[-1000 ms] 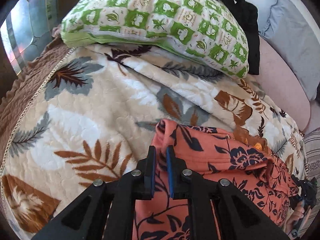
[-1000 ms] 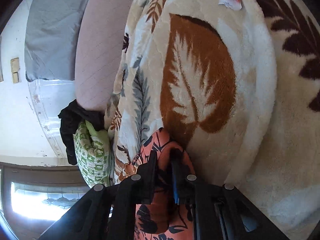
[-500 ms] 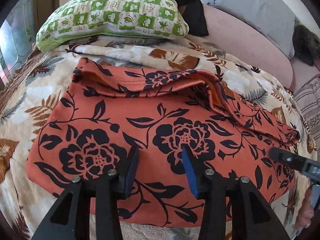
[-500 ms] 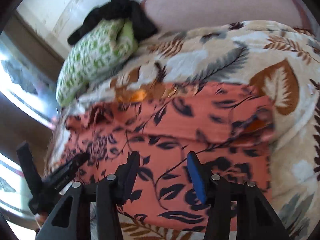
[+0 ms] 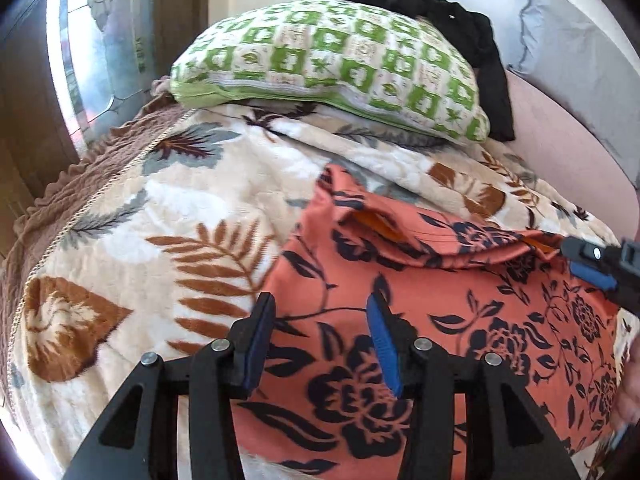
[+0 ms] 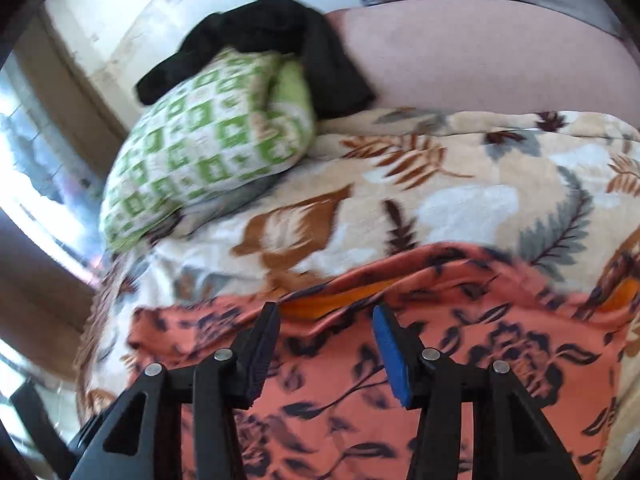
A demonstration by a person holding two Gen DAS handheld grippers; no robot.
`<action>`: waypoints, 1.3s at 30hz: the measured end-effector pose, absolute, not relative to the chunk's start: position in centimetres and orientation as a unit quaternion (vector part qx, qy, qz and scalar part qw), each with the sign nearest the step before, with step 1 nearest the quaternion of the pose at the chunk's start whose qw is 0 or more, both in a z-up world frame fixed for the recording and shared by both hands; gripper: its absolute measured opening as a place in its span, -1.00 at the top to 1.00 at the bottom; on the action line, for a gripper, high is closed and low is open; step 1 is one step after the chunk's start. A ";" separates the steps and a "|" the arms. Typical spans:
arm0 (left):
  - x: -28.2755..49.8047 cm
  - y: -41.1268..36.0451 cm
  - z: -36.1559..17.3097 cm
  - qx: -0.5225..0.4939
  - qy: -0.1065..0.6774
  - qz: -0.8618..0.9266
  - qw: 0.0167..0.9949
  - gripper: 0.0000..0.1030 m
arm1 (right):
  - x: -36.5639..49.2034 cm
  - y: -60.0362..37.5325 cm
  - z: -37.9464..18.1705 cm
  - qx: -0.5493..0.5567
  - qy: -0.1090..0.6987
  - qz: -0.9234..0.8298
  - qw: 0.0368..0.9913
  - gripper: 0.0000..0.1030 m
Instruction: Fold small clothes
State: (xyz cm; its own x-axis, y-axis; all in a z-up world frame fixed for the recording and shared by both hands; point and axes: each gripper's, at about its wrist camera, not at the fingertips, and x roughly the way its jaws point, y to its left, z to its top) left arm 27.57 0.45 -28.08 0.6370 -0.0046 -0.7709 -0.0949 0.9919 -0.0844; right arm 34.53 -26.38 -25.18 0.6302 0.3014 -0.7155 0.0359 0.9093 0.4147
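Observation:
An orange garment with a dark flower print (image 5: 440,320) lies folded and flat on the leaf-pattern blanket (image 5: 160,240). My left gripper (image 5: 320,304) hovers open over the garment's near left part, with nothing between its blue pads. In the right wrist view the right gripper (image 6: 326,312) is open too, above the garment (image 6: 460,340) near its far folded edge, where the orange lining shows. The right gripper (image 5: 576,260) also enters the left wrist view at the right edge, over the garment's far right corner.
A green checked pillow (image 5: 332,60) lies at the head of the blanket, with a black cloth (image 5: 460,28) draped behind it. A pink sofa back (image 5: 560,140) and a grey cushion (image 5: 580,52) rise at the right. A brown quilted cover edge (image 5: 60,184) runs down the left.
Both grippers were shut on the garment's edge a second ago; they have let go, opened and drawn back. The garment now lies spread and folded. The right view has rolled upright.

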 end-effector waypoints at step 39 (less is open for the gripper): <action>21.7 -11.6 -25.3 0.042 0.308 -0.069 0.948 -0.68 | 19.3 -26.1 -20.5 -0.056 0.372 -0.149 0.914 -0.10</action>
State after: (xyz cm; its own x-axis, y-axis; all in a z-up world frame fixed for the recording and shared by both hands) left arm 21.74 -11.63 -25.32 0.8007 -0.1050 -0.5898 0.1564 0.9870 0.0366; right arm 19.27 -26.14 -20.49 0.6782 -0.3146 -0.6642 0.2311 0.9492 -0.2136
